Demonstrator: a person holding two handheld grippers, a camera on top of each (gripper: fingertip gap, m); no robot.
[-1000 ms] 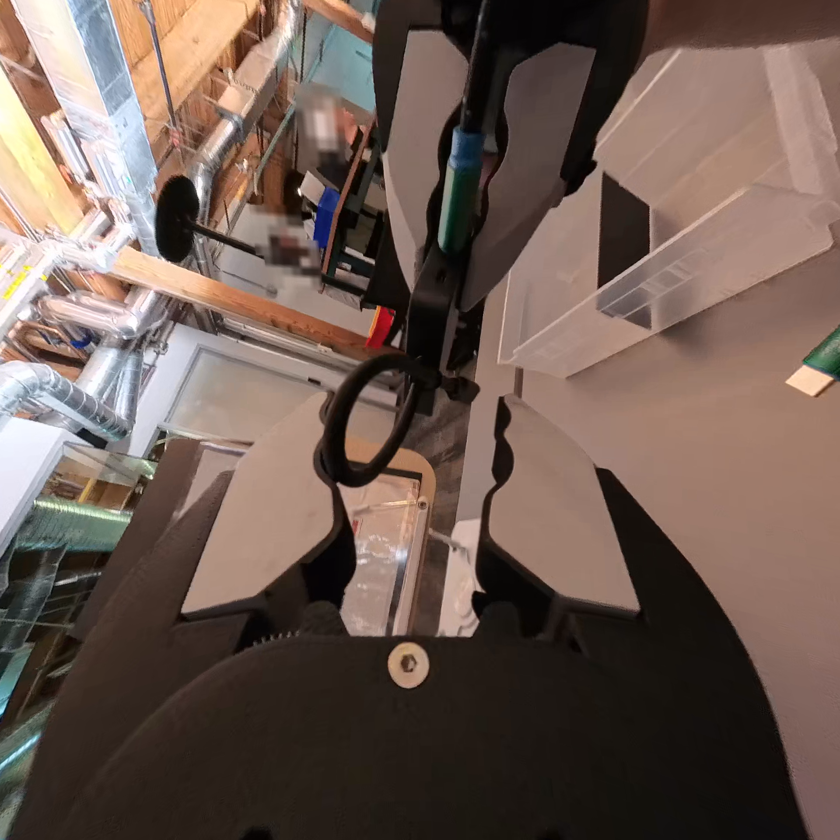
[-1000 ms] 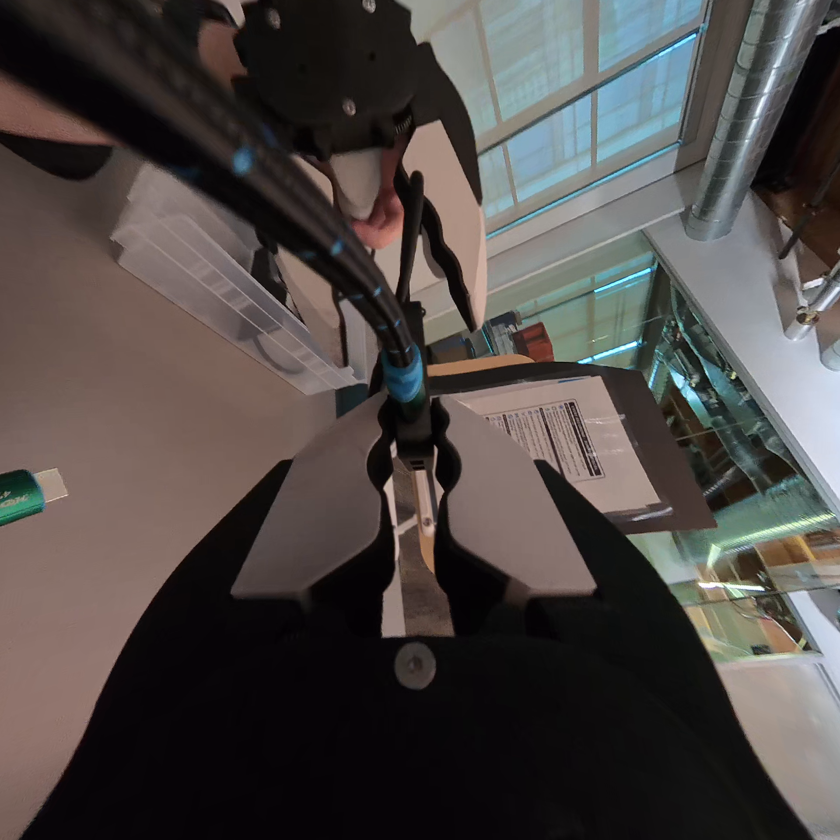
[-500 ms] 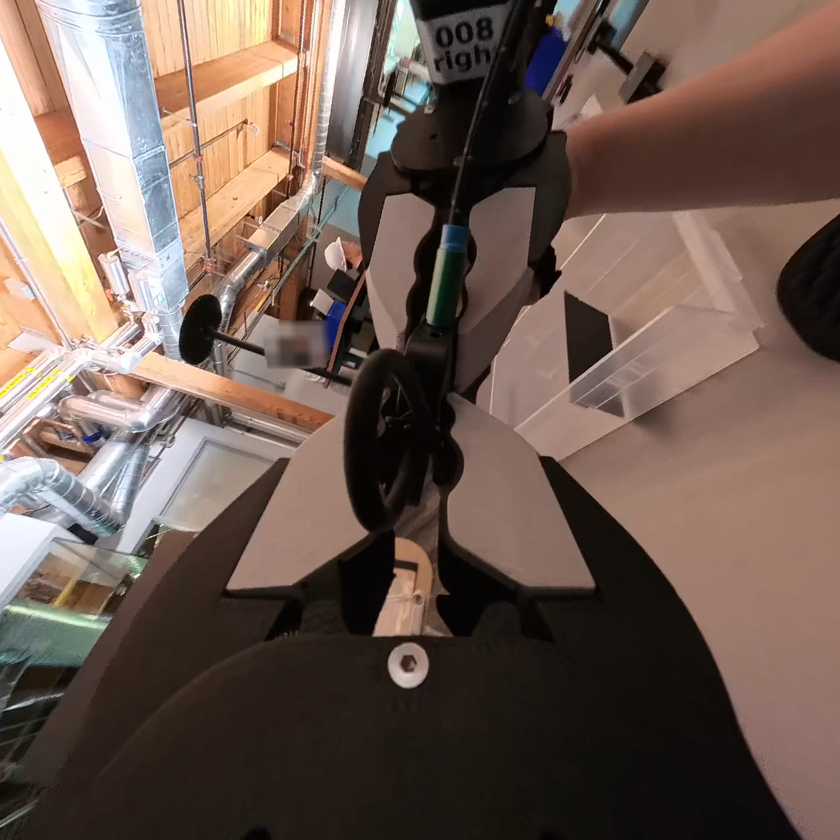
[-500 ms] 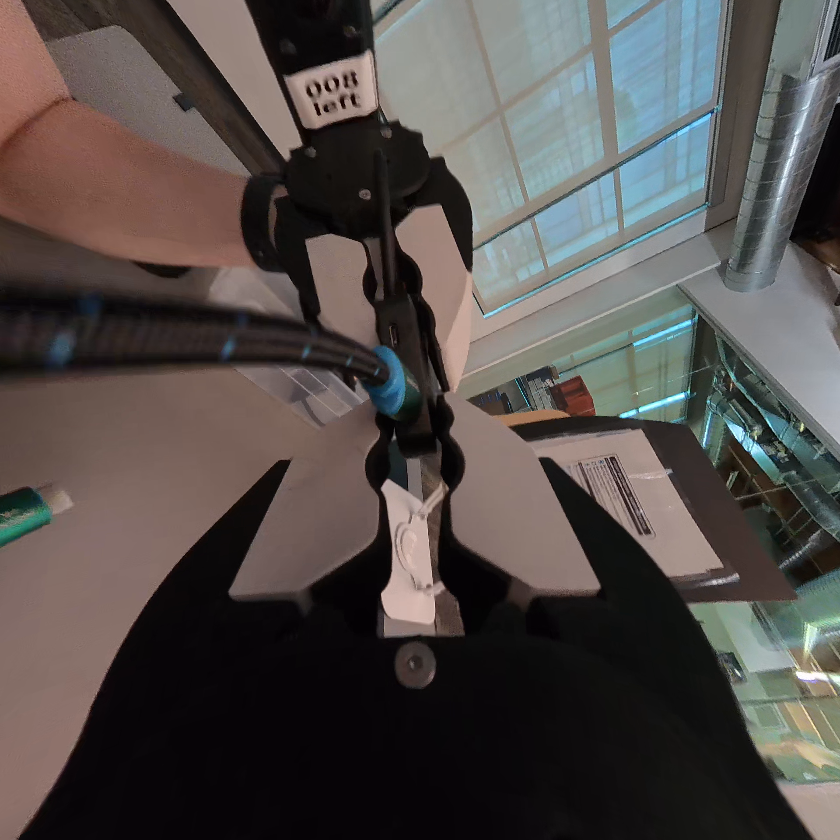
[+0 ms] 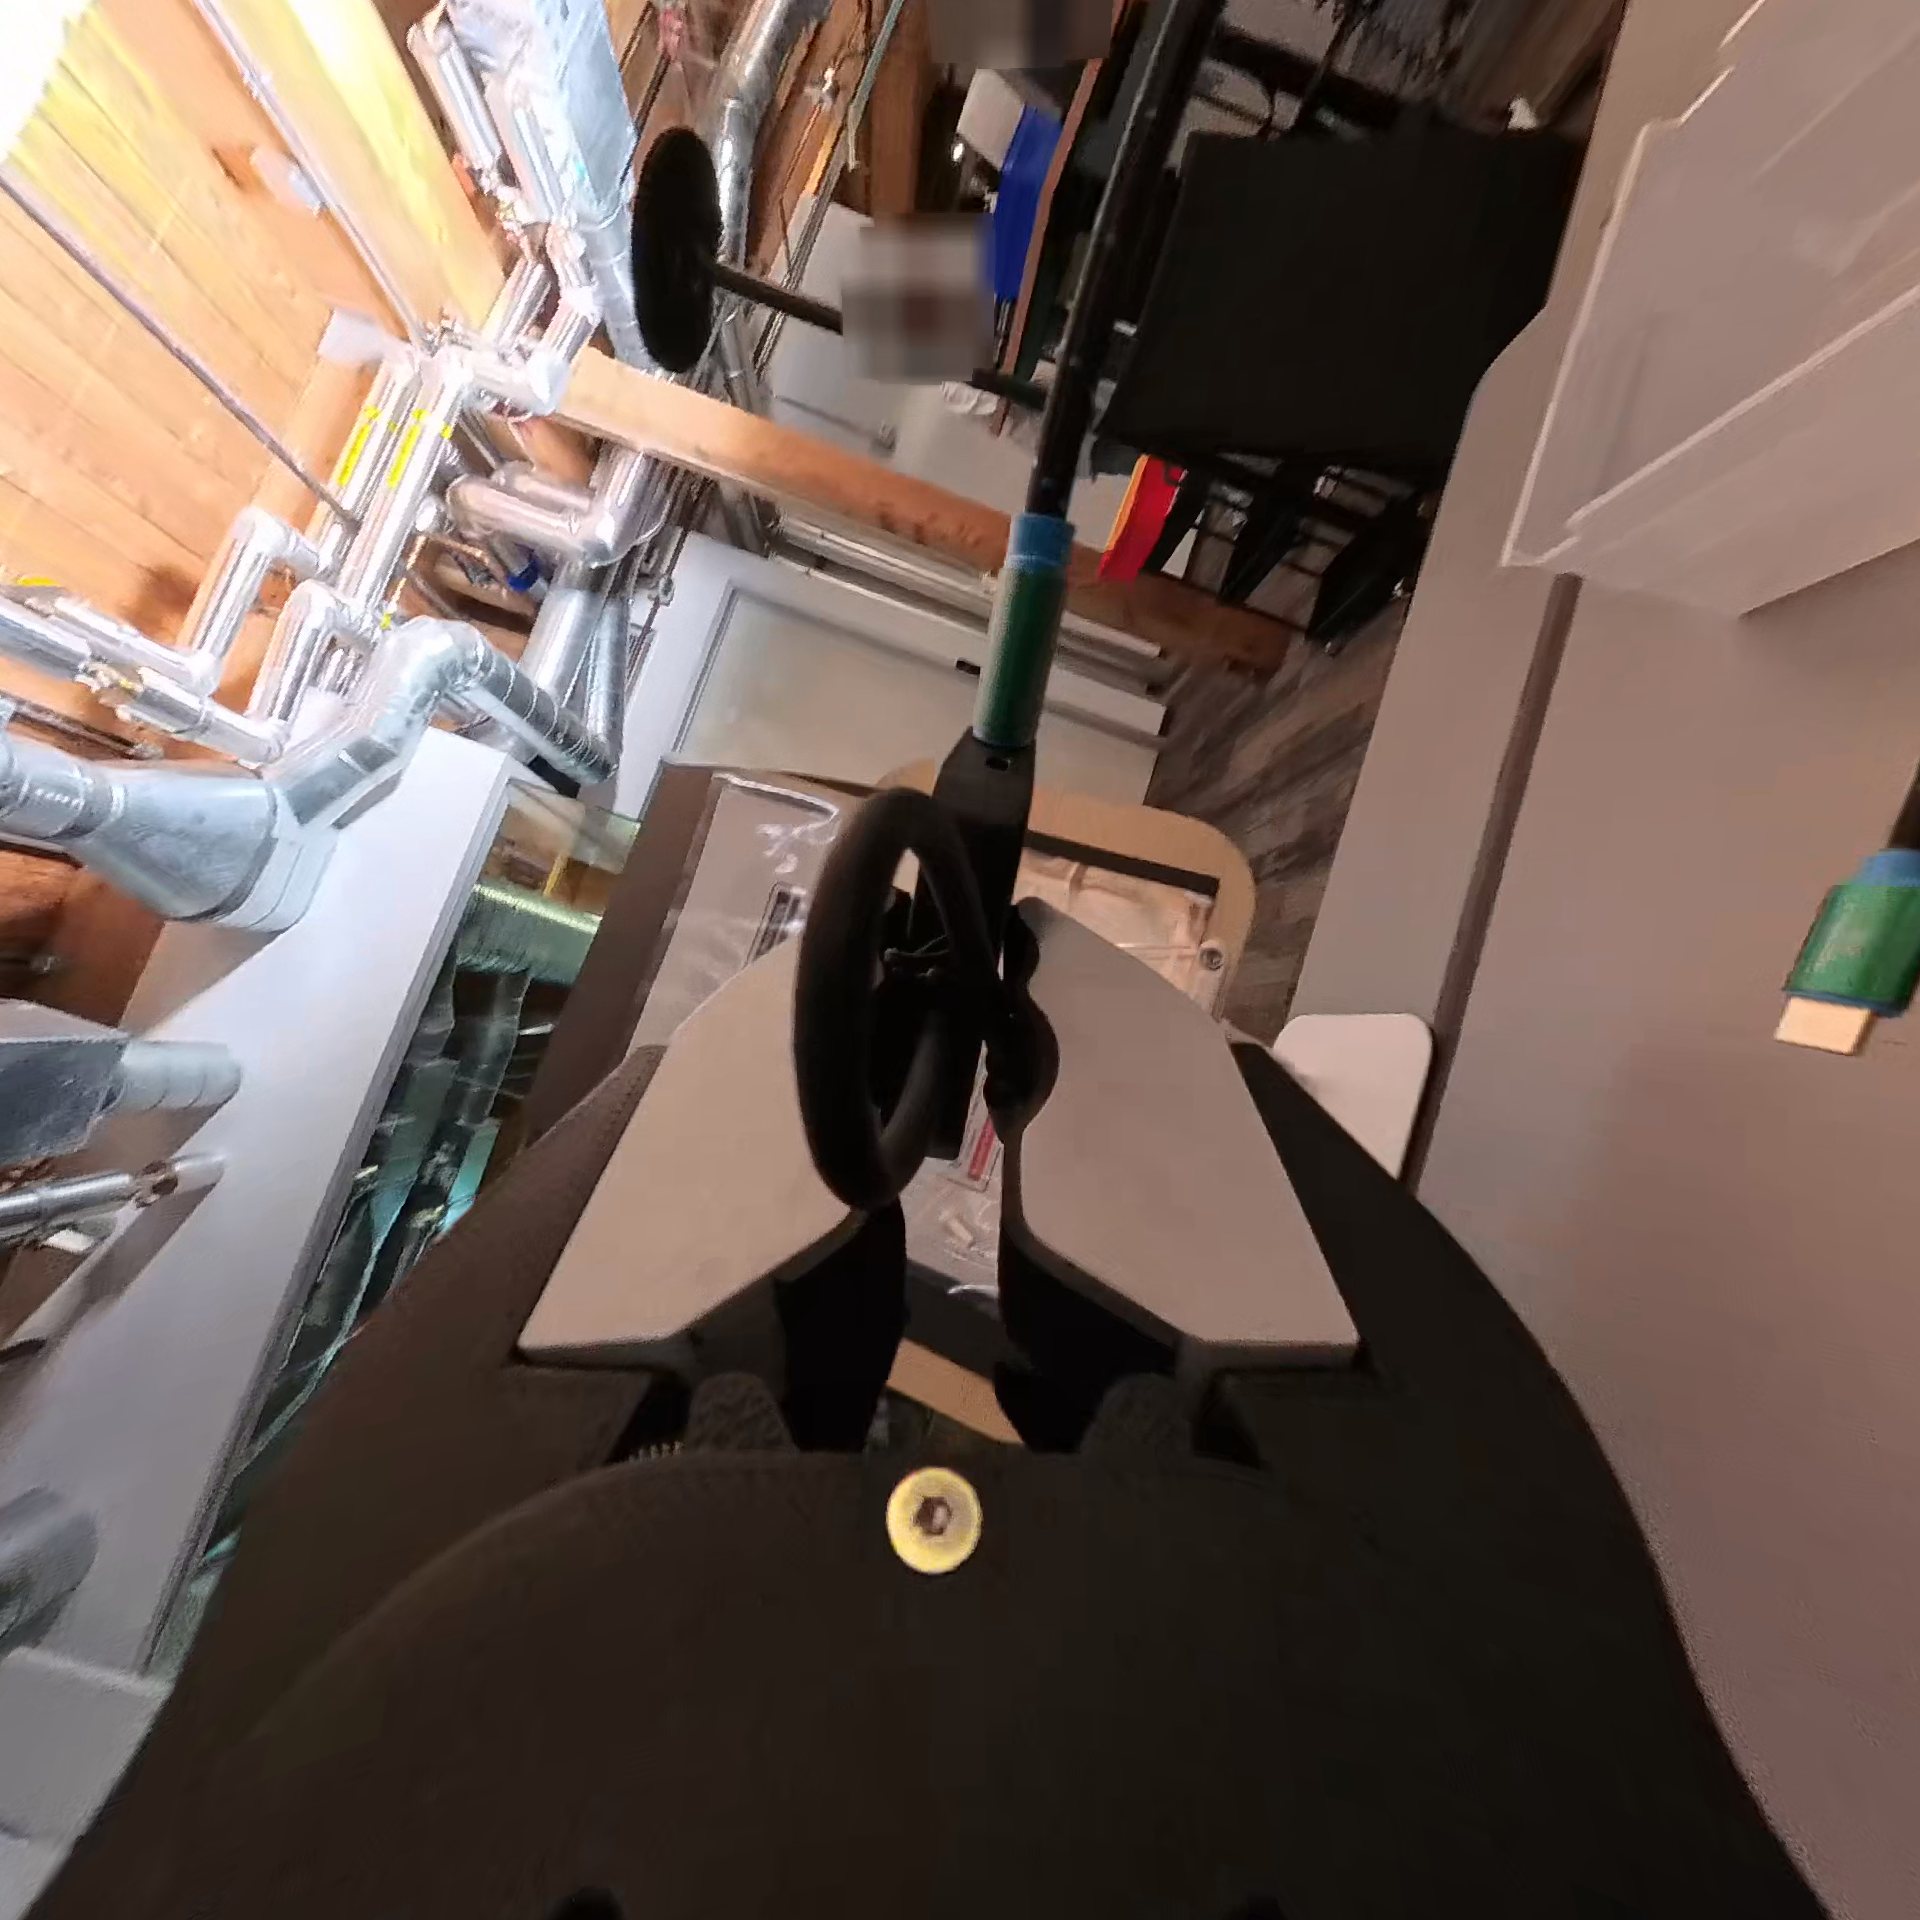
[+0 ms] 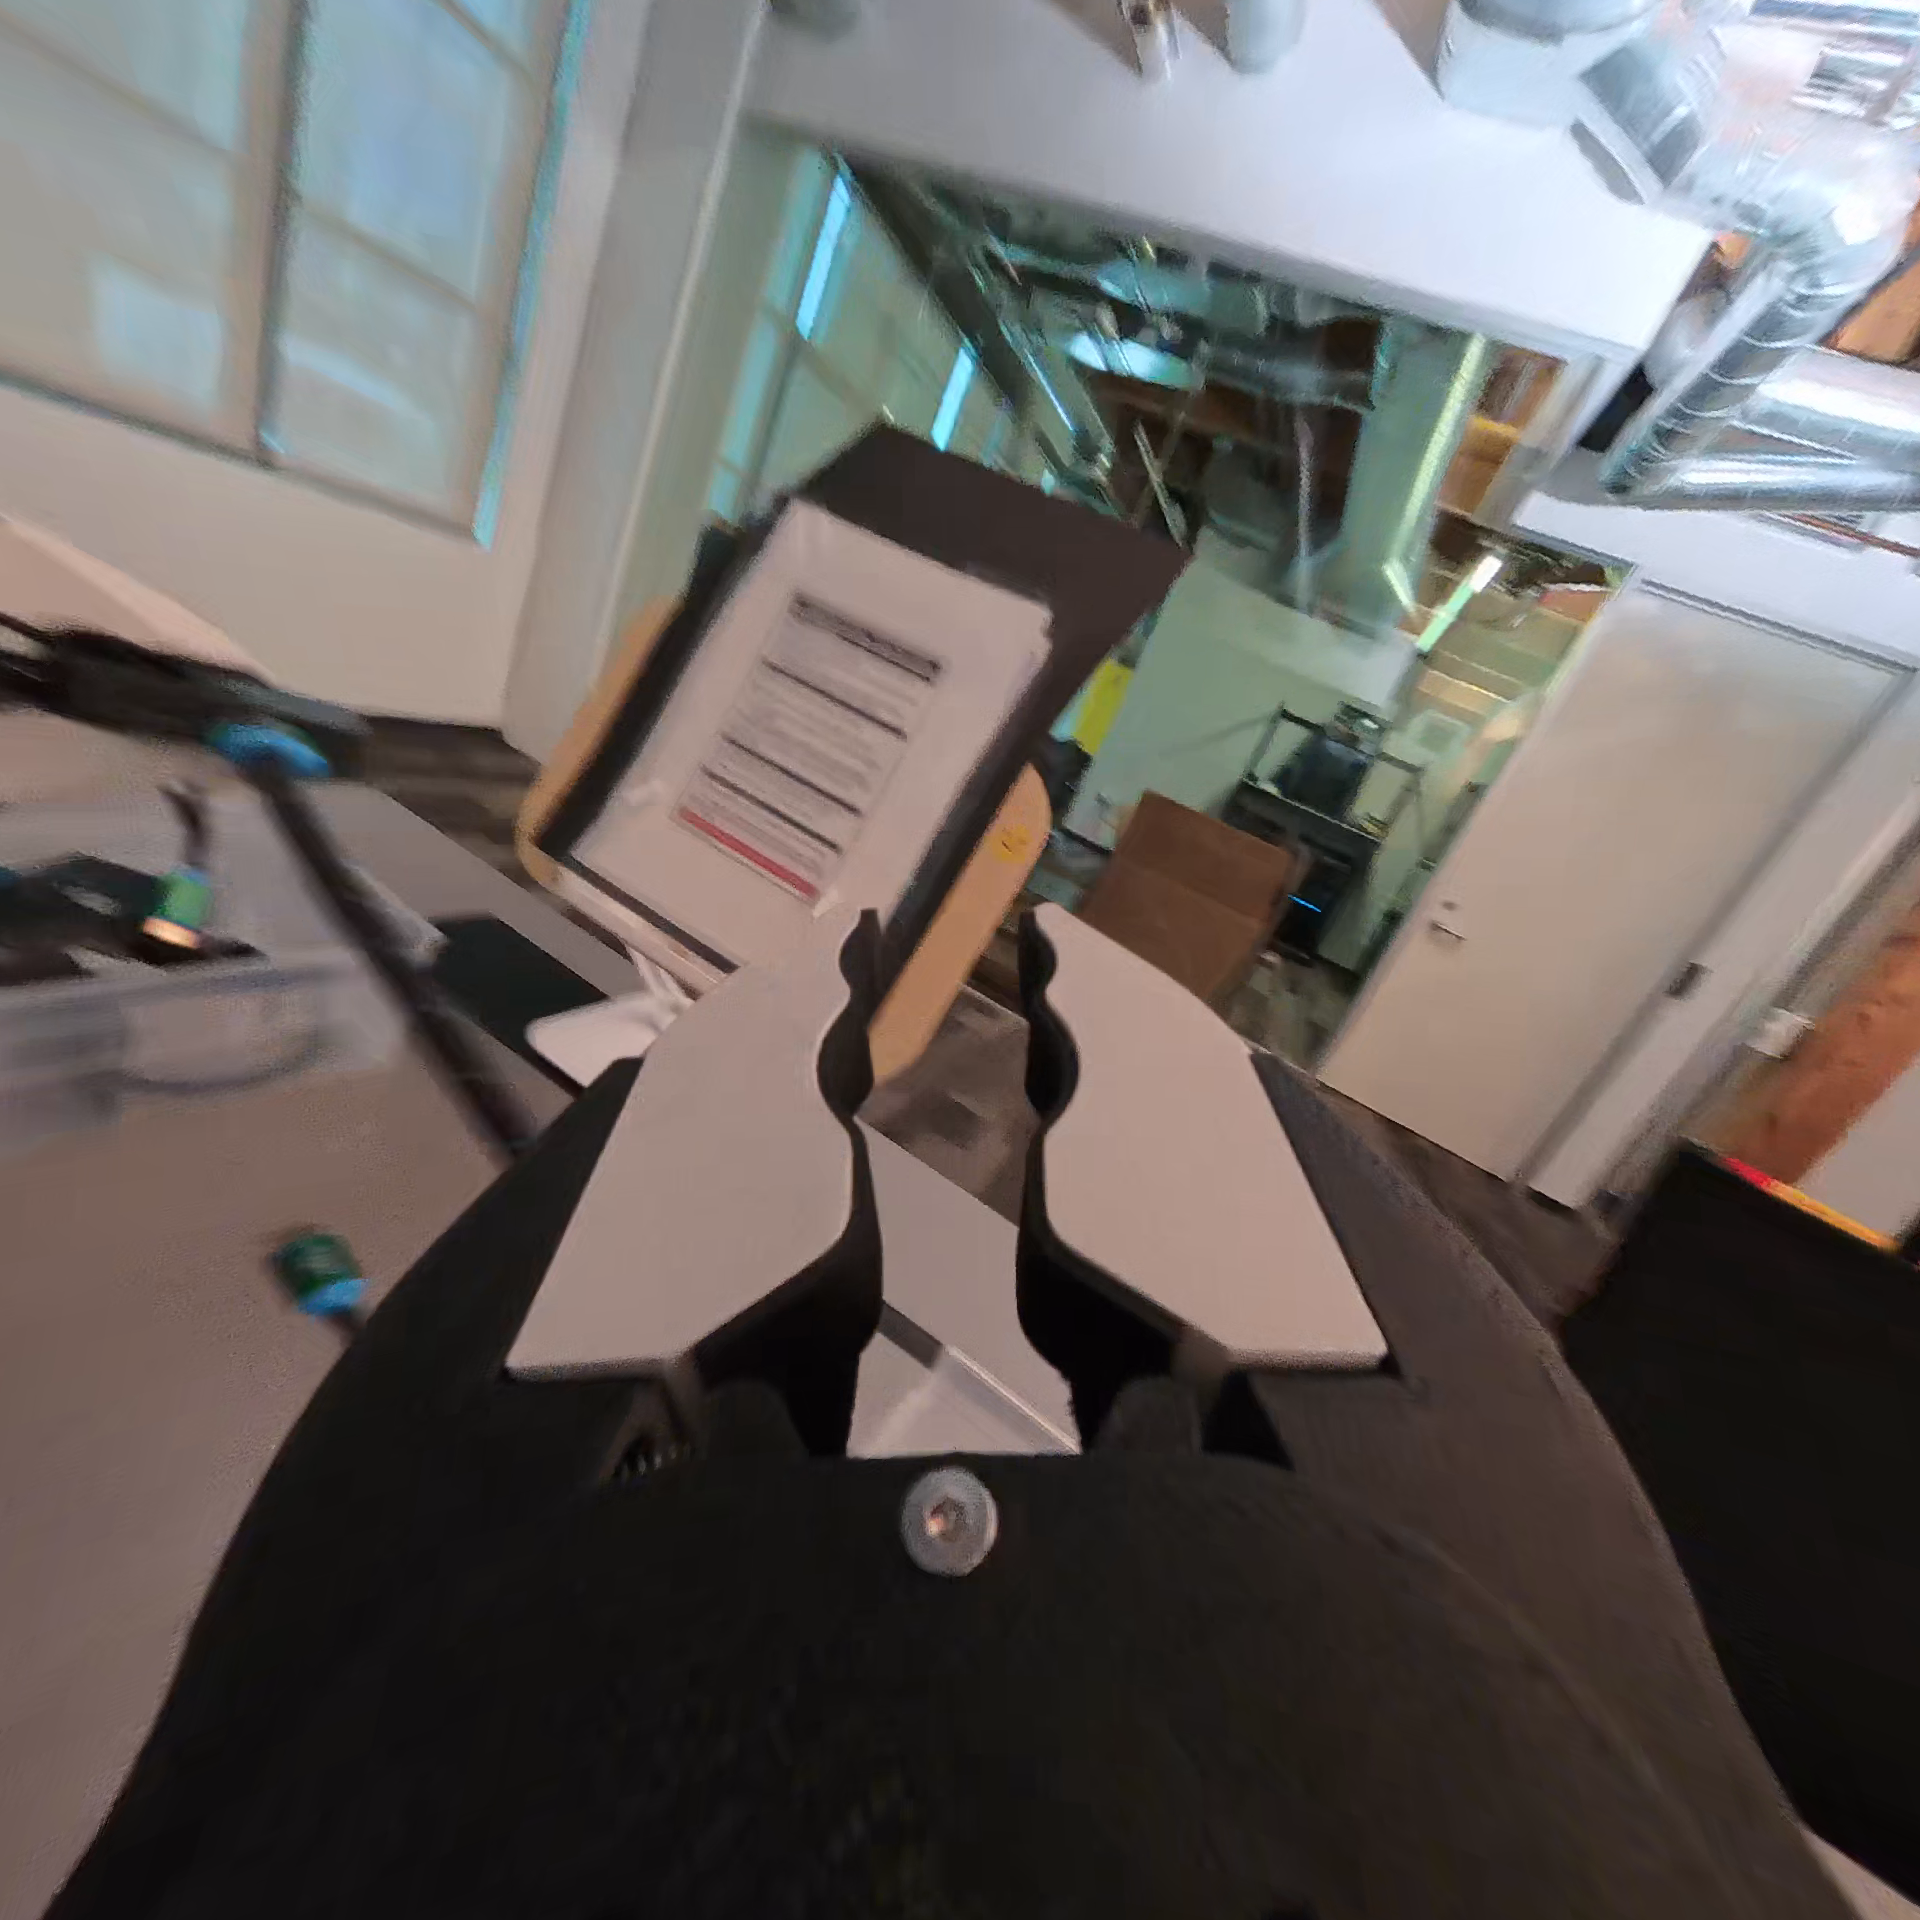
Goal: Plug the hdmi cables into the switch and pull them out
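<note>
Holding the black switch [image 5: 977, 831] steady matters now; left gripper [image 5: 935, 997] jaws pinch it mid-frame, one green plug [image 5: 1023, 644] in. Right gripper [image 6: 940, 997] jaws are spread, empty; spare plug [image 5: 1849, 956] lies right on the counter [image 5: 1662, 1247].

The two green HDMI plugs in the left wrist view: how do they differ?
The plugged cable stands in the switch, its metal tip hidden; the loose plug lies on the table, tip bare. The left gripper holds the switch. Both plugs are green with blue collars.
</note>
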